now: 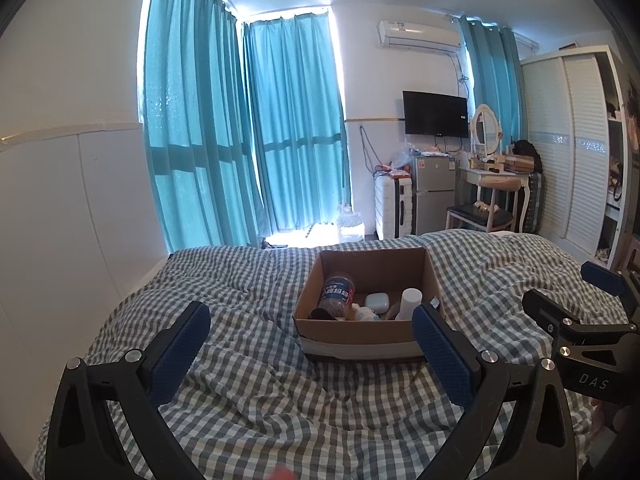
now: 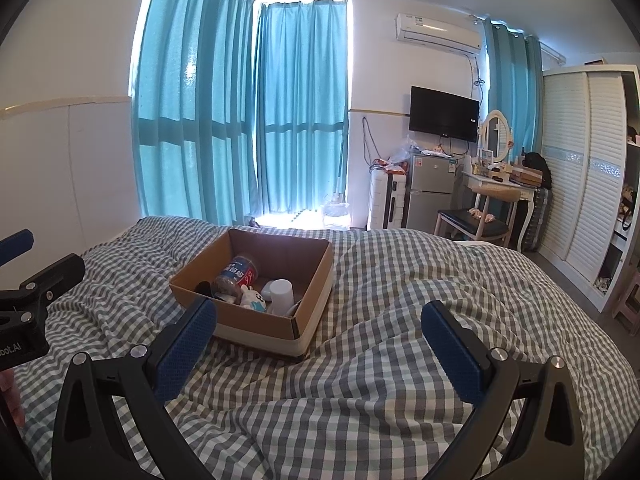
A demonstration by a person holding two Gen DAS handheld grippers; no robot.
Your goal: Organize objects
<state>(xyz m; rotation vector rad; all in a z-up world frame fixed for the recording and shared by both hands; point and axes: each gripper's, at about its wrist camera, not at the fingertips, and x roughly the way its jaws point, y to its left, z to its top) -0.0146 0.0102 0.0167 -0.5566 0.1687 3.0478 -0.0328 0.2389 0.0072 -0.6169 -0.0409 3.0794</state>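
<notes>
My left gripper point(image 1: 308, 344) hangs with its blue-padded fingers spread wide and nothing between them, just short of the cardboard box point(image 1: 360, 332); my right gripper point(image 2: 318, 334) is likewise spread and empty, off to the box's right side. Both hover over the grey-and-white checked quilt point(image 1: 248, 392) on which the box sits. The box is brown, open-topped, with a pale band of tape around its base. Inside it, toward its left wall, a clear bottle point(image 1: 337, 295) with a blue and red label leans tilted; beside that lies a small white plush toy point(image 2: 253, 298), then a white cylindrical container point(image 1: 410, 301) standing upright near the box's right side, and a small pale rounded case point(image 1: 377, 301) behind them. Well beyond the box hang teal curtains point(image 1: 240, 128).
</notes>
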